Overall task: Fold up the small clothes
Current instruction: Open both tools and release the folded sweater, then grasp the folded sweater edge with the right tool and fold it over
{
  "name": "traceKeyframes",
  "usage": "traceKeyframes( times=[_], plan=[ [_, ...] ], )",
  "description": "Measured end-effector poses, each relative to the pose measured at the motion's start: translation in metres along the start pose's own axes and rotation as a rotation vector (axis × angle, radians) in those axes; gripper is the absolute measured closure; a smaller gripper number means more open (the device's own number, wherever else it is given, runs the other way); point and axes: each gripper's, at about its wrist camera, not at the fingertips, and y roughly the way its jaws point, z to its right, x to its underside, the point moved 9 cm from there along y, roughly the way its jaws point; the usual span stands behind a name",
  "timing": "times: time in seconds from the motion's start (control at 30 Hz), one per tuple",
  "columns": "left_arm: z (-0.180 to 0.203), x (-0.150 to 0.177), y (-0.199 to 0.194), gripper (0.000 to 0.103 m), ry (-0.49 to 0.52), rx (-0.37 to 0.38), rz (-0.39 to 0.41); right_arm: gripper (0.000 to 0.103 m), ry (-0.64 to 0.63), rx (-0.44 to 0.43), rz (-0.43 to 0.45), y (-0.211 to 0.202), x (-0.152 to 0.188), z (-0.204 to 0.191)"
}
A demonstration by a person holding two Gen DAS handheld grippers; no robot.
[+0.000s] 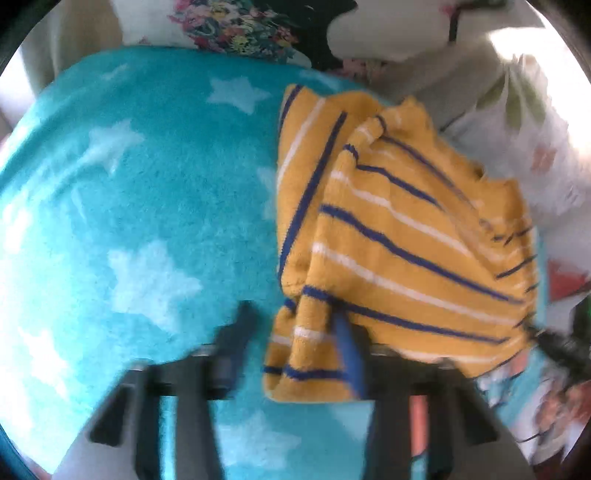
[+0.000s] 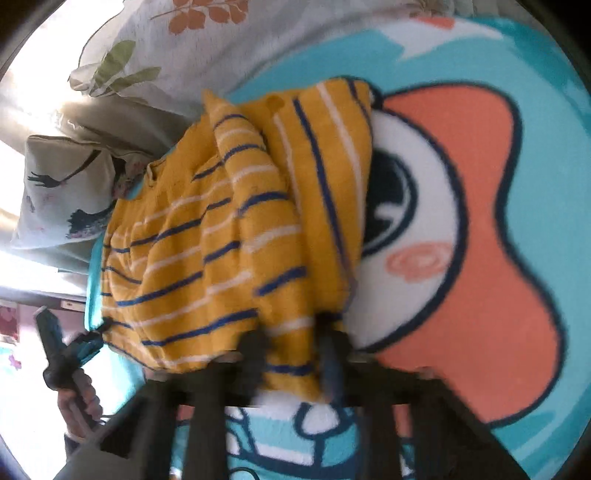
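A small yellow knit garment with navy and white stripes hangs in folds above a turquoise blanket with white stars. My left gripper has its jaws apart; a corner of the garment drapes between them, against the right finger. In the right wrist view the same garment hangs bunched in front of my right gripper, whose jaws are shut on its lower edge. The left gripper and the hand holding it show at the lower left of that view.
The blanket carries a large cartoon print in orange, white and black. White pillows with leaf prints and a floral cushion lie along the far side. Another leaf-print pillow lies right of the garment.
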Motion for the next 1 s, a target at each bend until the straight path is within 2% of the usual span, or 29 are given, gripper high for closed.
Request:
traceKeyframes(
  times=[0.03, 0.17, 0.2, 0.23, 0.3, 0.37, 0.47, 0.57, 0.67, 0.83, 0.97, 1.0],
  plan=[
    [-0.002, -0.002, -0.002, 0.073, -0.002, -0.004, 0.001, 0.095, 0.013, 0.015, 0.024, -0.004, -0.003, 0.004],
    [-0.005, -0.006, -0.014, 0.074, -0.015, -0.016, 0.022, 0.092, 0.067, 0.154, 0.093, -0.020, -0.020, 0.038],
    [-0.005, -0.005, -0.019, 0.074, -0.008, -0.018, 0.032, 0.079, 0.088, 0.192, 0.103, -0.022, -0.023, 0.047],
    [-0.005, -0.001, -0.026, 0.073, -0.001, -0.023, 0.049, 0.071, 0.115, 0.221, 0.109, -0.026, -0.025, 0.056],
    [-0.008, 0.007, -0.040, 0.065, 0.015, -0.023, 0.073, 0.070, 0.164, 0.299, 0.157, -0.044, -0.029, 0.064],
    [-0.010, 0.013, -0.052, 0.060, 0.021, -0.037, 0.096, 0.070, 0.137, 0.313, 0.215, -0.064, -0.031, 0.058],
    [-0.008, 0.023, -0.062, 0.053, 0.013, -0.039, 0.131, 0.070, 0.024, 0.274, 0.282, -0.080, -0.038, 0.017],
    [-0.011, 0.032, -0.067, 0.052, -0.021, -0.023, 0.137, 0.070, -0.122, 0.255, 0.237, -0.058, -0.043, -0.025],
    [-0.014, 0.038, -0.067, 0.052, -0.072, -0.019, 0.136, 0.070, -0.180, 0.221, 0.168, -0.017, -0.049, -0.055],
    [-0.036, 0.049, -0.080, 0.051, -0.131, -0.078, 0.176, 0.070, -0.182, 0.284, 0.059, 0.029, -0.071, -0.044],
    [-0.062, 0.062, -0.090, 0.045, -0.181, -0.143, 0.206, 0.068, -0.219, 0.298, 0.082, 0.019, -0.079, -0.064],
    [-0.068, 0.066, -0.092, 0.045, -0.198, -0.155, 0.209, 0.062, -0.237, 0.280, 0.098, 0.016, -0.078, -0.078]
  ],
)
